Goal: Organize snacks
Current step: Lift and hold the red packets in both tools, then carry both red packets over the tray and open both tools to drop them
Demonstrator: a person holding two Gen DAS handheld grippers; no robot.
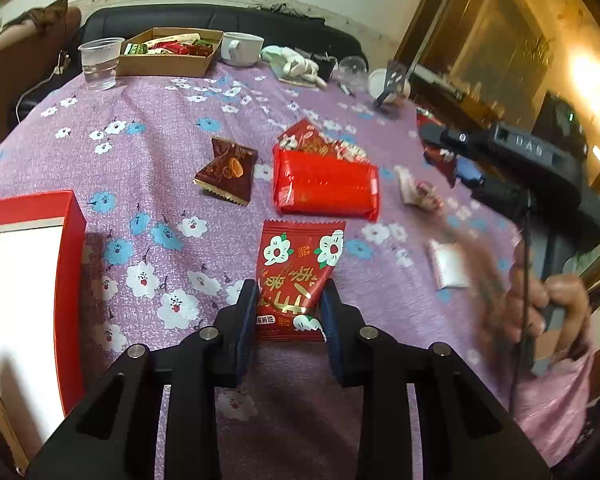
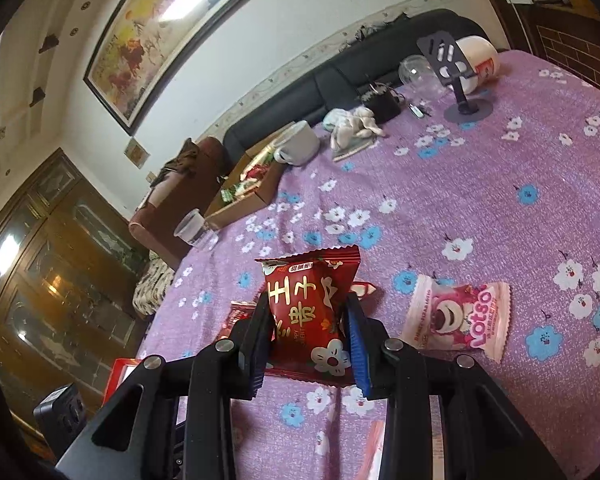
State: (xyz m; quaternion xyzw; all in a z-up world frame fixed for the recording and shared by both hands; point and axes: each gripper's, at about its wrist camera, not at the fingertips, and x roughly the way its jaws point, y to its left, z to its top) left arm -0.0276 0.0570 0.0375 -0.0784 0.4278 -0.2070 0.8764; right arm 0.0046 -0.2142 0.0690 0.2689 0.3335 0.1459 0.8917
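Gripping a red flower-print snack packet (image 1: 296,276) each, left gripper (image 1: 290,312) beside the red gift box (image 1: 66,264), right gripper (image 2: 308,334) lifted with its red packet (image 2: 308,300) beyond the box.

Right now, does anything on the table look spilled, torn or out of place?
Nothing spilled or visibly torn. Loose packets lie scattered: a brown foil chocolate packet, a flat red wrapped pack overlapping another, and a pink bear-print candy packet, all outside the brown cardboard snack box.
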